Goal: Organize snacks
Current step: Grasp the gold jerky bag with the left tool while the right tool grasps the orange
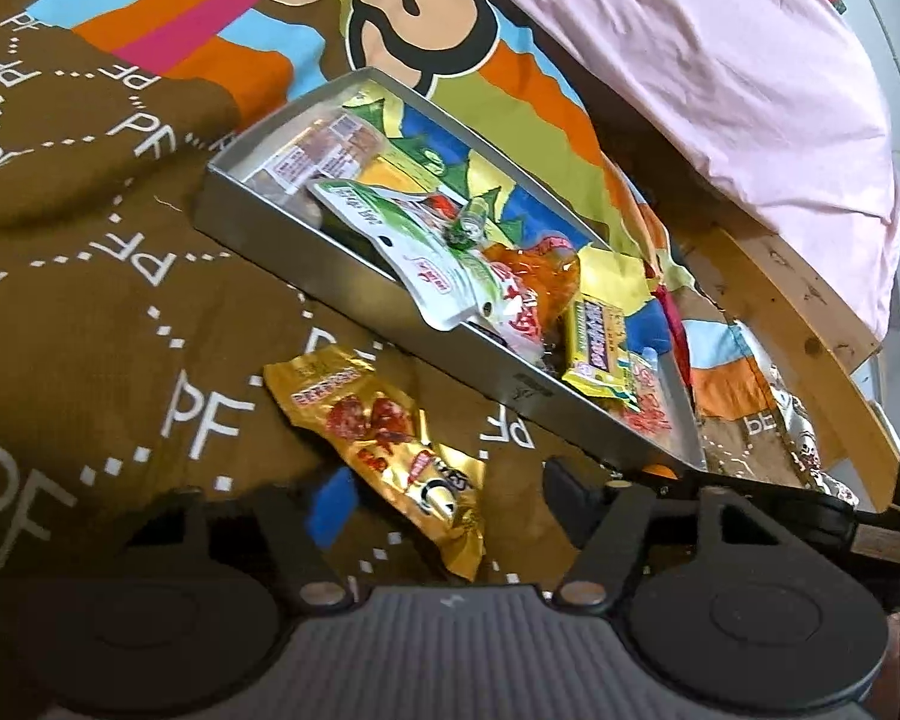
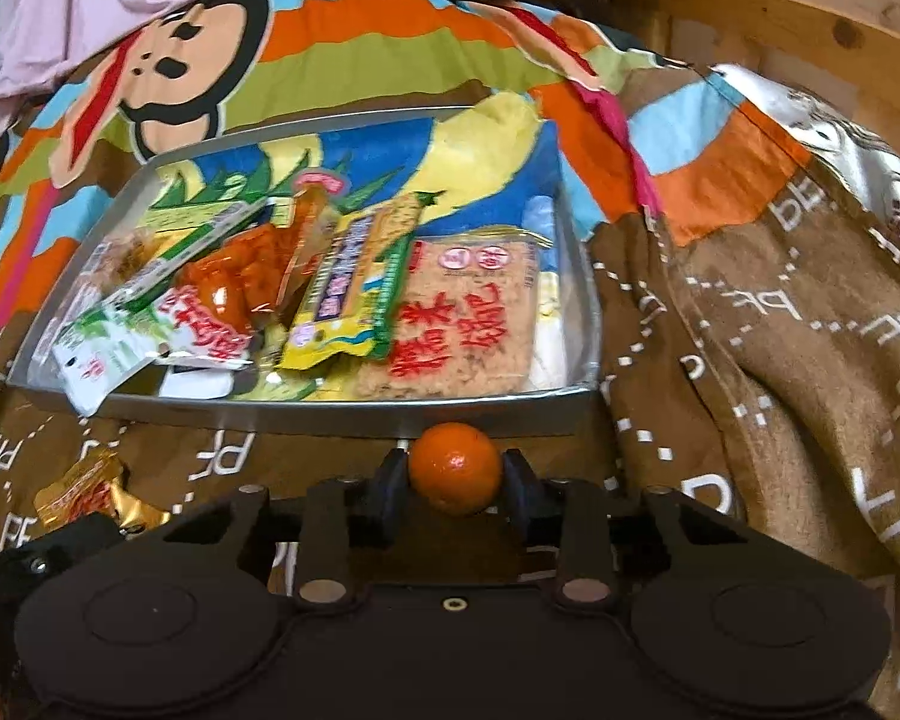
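Brown blanket (image 2: 750, 396) is covering the bed. Metal tray (image 2: 306, 414) (piled with snack packets) is lying at 12 o'clock. Gold packet (image 1: 390, 450) is lying between the left gripper's (image 1: 444, 510) parted, non-gripping jaws. Right gripper (image 2: 455, 489) is clamping 1 orange (image 2: 455, 468) just below the tray's near wall.
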{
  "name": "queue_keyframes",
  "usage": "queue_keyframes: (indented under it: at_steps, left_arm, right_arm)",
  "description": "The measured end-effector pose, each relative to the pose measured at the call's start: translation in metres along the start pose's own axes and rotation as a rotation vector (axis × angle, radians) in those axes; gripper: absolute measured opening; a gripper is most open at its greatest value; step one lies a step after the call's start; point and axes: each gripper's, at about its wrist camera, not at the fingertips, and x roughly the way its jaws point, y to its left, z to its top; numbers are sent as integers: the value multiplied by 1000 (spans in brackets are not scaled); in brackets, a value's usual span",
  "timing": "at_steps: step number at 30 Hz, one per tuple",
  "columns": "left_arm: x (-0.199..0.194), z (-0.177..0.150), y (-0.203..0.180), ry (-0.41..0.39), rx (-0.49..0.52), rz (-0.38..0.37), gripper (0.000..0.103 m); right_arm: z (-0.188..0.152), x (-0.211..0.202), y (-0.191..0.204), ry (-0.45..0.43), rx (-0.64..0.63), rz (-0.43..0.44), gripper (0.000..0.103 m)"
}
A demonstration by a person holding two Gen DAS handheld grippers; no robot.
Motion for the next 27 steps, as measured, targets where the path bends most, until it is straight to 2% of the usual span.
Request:
queue_keyframes:
  at_steps: [1, 3, 5, 10, 11, 12, 15, 17, 20, 22, 24, 26, 27]
  left_arm:
    - [-1, 0, 1, -1, 1, 12, 60]
    - [-2, -1, 2, 3, 5, 32, 47]
    - [-4, 0, 5, 3, 2, 41, 40]
    - [-7, 2, 12, 2, -52, 21, 37]
    - [-6, 3, 14, 2, -66, 14, 38]
    - [-5, 4, 16, -1, -94, 1, 49]
    - [2, 9, 19, 6, -122, -62, 69]
    - [5, 10, 15, 6, -91, -70, 74]
    - [10, 9, 11, 6, -47, -53, 74]
    - [11, 9, 8, 7, -22, -38, 70]
    - [12, 9, 7, 11, -5, -8, 53]
    - [13, 9, 7, 17, 6, 30, 40]
    - [13, 9, 7, 19, 13, 38, 40]
  right_arm:
    - [-1, -1, 2, 2, 1, 10, 36]
    - [-3, -5, 7, 9, 3, 40, 36]
    - [-6, -10, 15, 8, -12, 84, 36]
    - [-12, -18, 37, 11, -96, 147, 36]
    - [-13, -19, 41, 12, -114, 156, 36]
    - [-14, -19, 44, 11, -127, 165, 36]
    - [-14, -21, 52, 4, -152, 199, 35]
    - [-14, -19, 56, 4, -169, 211, 35]
    - [-16, -17, 60, 8, -202, 207, 35]
    - [-15, -17, 61, 6, -208, 201, 35]
    - [-15, -19, 59, 2, -206, 192, 35]
    - [-15, -21, 59, -2, -216, 180, 36]
    - [-15, -21, 59, -3, -219, 177, 36]
